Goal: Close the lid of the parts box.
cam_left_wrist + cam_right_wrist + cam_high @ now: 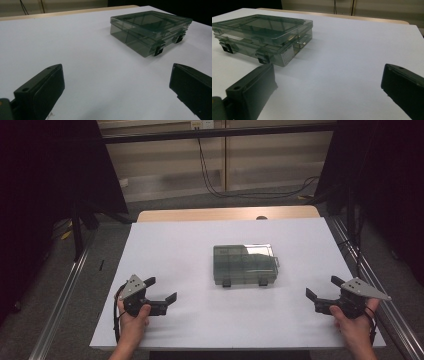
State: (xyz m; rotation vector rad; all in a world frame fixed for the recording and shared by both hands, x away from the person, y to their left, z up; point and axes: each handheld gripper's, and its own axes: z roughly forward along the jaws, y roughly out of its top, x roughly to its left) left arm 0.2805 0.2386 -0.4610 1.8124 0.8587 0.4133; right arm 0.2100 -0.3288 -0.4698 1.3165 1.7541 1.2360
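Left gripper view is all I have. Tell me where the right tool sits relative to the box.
Observer: The right tool is over the near right corner of the white sheet, jaws open, well apart from the box.
Operator: Now place my own tool on the table.
Observer: The high view shows the left tool near the near left corner, about as far from the box as the right one.
Operator: Describe the box's right end wall.
Observer: In the right gripper view a small white label sits on that end wall; its print is too small to read.
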